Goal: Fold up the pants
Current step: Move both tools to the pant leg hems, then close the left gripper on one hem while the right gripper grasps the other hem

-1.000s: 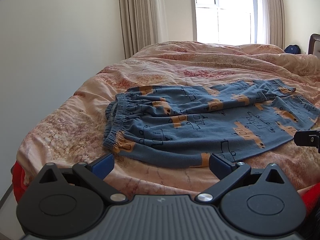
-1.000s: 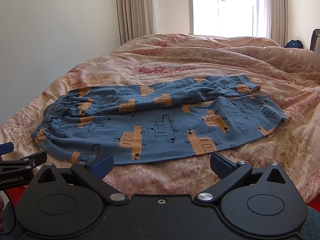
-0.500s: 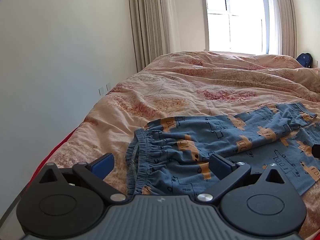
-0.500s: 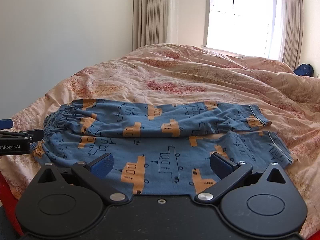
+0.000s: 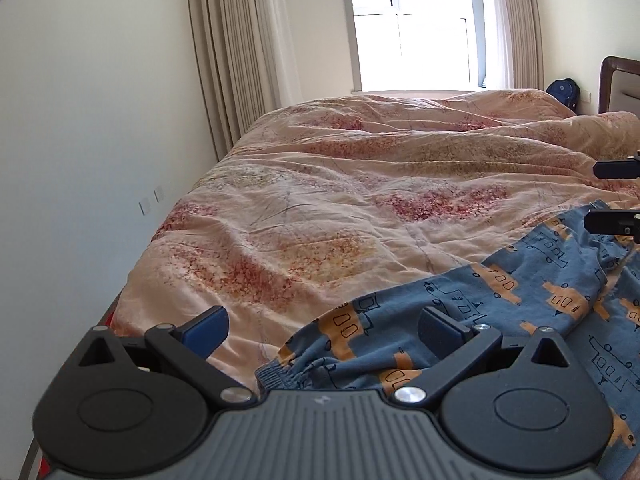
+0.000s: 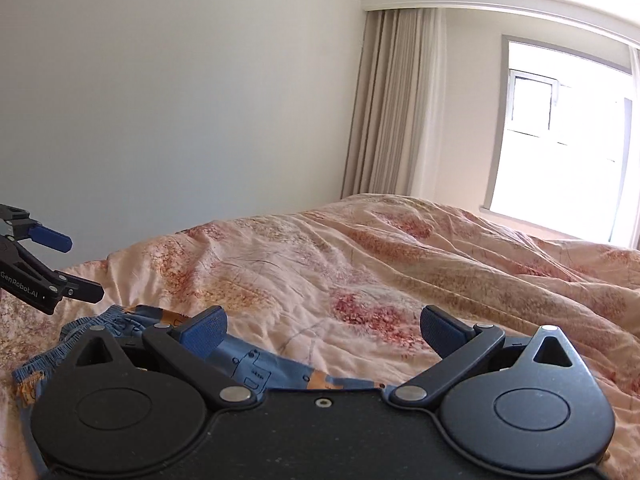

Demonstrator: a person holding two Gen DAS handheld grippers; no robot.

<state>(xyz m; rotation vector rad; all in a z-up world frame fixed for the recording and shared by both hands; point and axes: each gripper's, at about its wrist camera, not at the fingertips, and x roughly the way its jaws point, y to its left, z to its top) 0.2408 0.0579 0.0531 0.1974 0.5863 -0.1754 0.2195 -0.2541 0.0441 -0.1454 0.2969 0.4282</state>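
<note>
Where curtains (image 5: 240,52) flank a window (image 5: 412,28), floral duvet (image 5: 320,208), blue pants (image 5: 520,304).

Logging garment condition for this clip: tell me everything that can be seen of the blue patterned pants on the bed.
The blue pants with orange vehicle prints and dark line drawings look like soft knit fabric. They lie spread, loosely wrinkled and unfolded, on the peach floral quilt. The gathered elastic waistband sits at the near edge, just ahead of the open left gripper; the legs run off to the right. In the right wrist view the open right gripper hovers over them. Neither gripper visibly holds the cloth.
</note>
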